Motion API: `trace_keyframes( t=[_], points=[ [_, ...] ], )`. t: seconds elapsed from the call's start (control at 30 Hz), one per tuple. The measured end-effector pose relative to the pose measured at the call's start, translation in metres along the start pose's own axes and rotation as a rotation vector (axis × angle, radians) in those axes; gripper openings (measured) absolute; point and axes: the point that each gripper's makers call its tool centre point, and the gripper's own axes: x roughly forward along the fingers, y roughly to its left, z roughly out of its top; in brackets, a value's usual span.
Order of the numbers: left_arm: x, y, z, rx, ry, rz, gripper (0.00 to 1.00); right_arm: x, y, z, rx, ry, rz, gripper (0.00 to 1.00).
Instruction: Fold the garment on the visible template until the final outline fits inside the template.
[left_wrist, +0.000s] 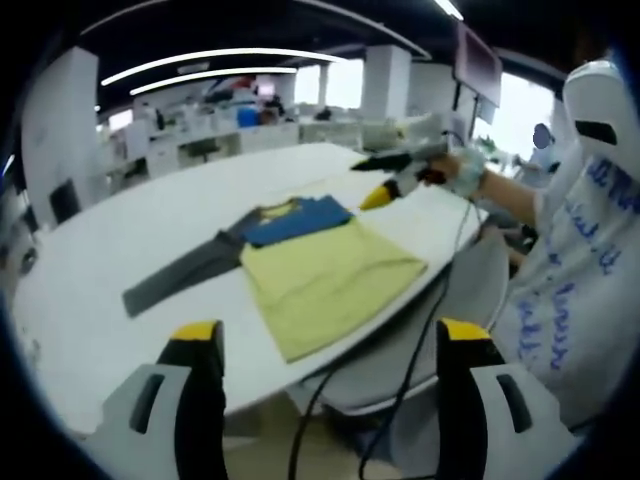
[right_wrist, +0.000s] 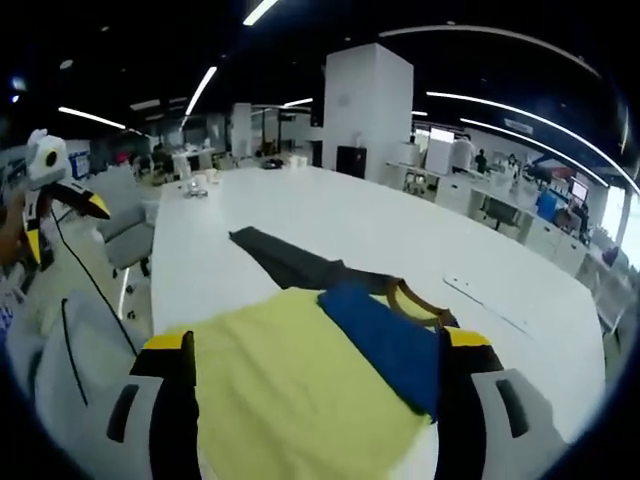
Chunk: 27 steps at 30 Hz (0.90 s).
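Note:
A long-sleeved garment (left_wrist: 325, 275) lies flat on the white table (left_wrist: 120, 240). It has a yellow body, a blue chest panel (left_wrist: 300, 218) and a grey sleeve (left_wrist: 180, 275) stretched out to the left. My left gripper (left_wrist: 328, 335) hangs open off the table's near edge, short of the garment. My right gripper (left_wrist: 388, 180), held by a hand, hovers past the garment's far corner. In the right gripper view the yellow body (right_wrist: 290, 385) and blue panel (right_wrist: 385, 340) lie between the open jaws of my right gripper (right_wrist: 315, 340), and the grey sleeve (right_wrist: 290, 262) runs away behind. The left gripper (right_wrist: 55, 205) shows far left.
A grey chair (left_wrist: 400, 350) with a dangling cable stands under the table edge near me. A person in a white printed shirt (left_wrist: 580, 270) stands at the right. Another chair (right_wrist: 125, 235) sits beside the table. Small items (right_wrist: 200, 185) rest at the table's far end. Office desks fill the background.

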Motion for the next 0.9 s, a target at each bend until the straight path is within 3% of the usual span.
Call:
trace_keyframes(
  t=[0.27, 0.9],
  points=[
    [0.003, -0.003, -0.001, 0.000, 0.011, -0.009, 0.84, -0.019, 0.005, -0.007, 0.034, -0.018, -0.006, 1.00],
    [0.011, -0.003, -0.002, 0.000, 0.027, -0.019, 0.84, -0.064, 0.022, -0.011, -0.026, 0.001, -0.033, 1.00]
  ],
)
